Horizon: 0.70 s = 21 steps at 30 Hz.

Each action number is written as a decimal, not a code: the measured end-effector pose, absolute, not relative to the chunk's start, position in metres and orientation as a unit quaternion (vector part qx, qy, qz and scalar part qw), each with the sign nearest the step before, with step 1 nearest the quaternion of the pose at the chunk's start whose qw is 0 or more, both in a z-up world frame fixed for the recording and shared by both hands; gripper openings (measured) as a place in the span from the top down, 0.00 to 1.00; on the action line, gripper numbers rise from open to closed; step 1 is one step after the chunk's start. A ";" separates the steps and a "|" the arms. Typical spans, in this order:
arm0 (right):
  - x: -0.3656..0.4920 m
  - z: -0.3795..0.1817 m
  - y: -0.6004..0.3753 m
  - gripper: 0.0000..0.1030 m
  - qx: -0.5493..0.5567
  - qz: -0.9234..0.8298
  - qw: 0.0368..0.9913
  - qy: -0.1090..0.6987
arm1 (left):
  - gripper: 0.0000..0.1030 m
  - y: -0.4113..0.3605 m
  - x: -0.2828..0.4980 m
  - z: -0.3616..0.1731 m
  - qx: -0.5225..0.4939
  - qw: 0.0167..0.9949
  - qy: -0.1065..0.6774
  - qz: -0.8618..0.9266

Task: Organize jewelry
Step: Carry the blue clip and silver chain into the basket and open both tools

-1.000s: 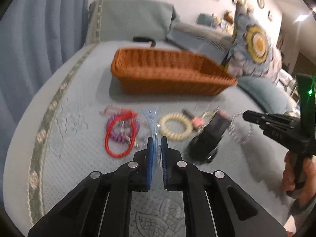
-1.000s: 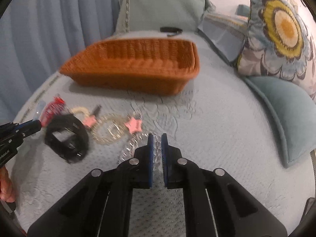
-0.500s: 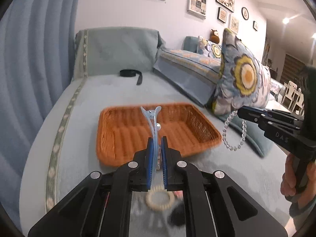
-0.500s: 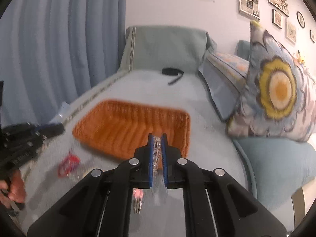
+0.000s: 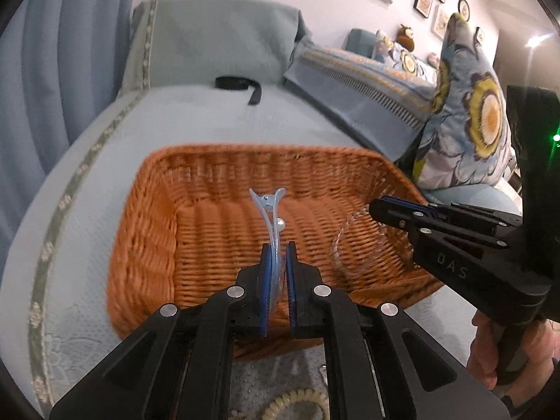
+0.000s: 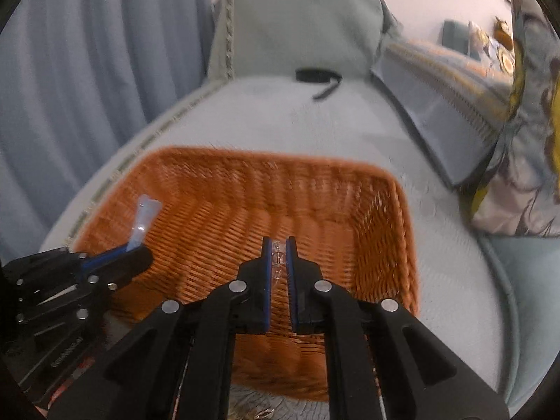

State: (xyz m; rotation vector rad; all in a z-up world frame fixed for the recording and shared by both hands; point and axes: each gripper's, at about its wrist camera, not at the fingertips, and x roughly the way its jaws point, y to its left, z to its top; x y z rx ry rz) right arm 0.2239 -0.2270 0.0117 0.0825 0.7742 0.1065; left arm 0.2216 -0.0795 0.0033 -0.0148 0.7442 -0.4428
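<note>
- Pale blue curtains (image 5: 52, 70) hang at the far left, beside a light blue quilted sofa cover (image 5: 210, 119) with a green floral trim band along its edge.
- On that cover, toward the backrest, lies a black strap (image 5: 241, 85), well apart from everything else.
- Nearer sits an orange-brown rectangular woven wicker basket (image 5: 196, 245), its inside bare.
- Over the basket's left half, the left gripper (image 5: 278, 248) is clenched on a translucent light blue plastic hair clip (image 5: 269, 210), which sticks up and forward from between the blue pads, a small pearl-like bead on its side.
- Below it, on the cover, the top of a cream coiled hair tie (image 5: 297, 402) peeks out.
- Over the basket's right half, the right gripper (image 6: 279, 245) is clamped on a clear glass-bead bracelet (image 5: 344, 241); the loop dangles inside the basket, blurred.
- A person's hand (image 5: 490, 360) grips that tool's handle at the lower right.
- Farthest right, a flowered cushion (image 5: 469, 115) in blue, yellow and white leans against the backrest.
</note>
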 end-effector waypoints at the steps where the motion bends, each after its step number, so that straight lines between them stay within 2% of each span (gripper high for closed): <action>1: 0.223 0.010 -0.228 0.94 0.040 0.049 0.924 0.377 | 0.94 -0.080 0.223 0.000 -0.006 0.907 0.363 -0.213; 5: 0.218 0.008 -0.235 0.93 0.040 0.041 0.927 0.372 | 0.91 -0.080 0.222 -0.004 -0.004 0.906 0.363 -0.219; 7: 0.210 0.014 -0.237 0.92 0.036 0.038 0.932 0.359 | 0.65 -0.078 0.215 0.000 -0.006 0.907 0.355 -0.225; 9: 0.196 0.021 -0.240 0.79 0.035 0.036 0.938 0.344 | 0.55 -0.072 0.202 0.010 -0.012 0.912 0.339 -0.231; 10: 0.187 0.024 -0.241 0.64 0.036 0.038 0.941 0.334 | 0.54 -0.070 0.197 0.014 -0.017 0.913 0.334 -0.236; 11: 0.180 0.028 -0.243 0.55 0.036 0.038 0.944 0.325 | 0.54 -0.066 0.190 0.019 -0.022 0.913 0.328 -0.241; 15: 0.141 0.043 -0.248 0.55 0.036 0.048 0.953 0.296 | 0.49 -0.046 0.151 0.041 -0.036 0.922 0.293 -0.252; 21: 0.082 0.047 -0.247 0.55 0.047 0.064 0.958 0.274 | 0.48 -0.029 0.095 0.060 -0.047 0.929 0.257 -0.262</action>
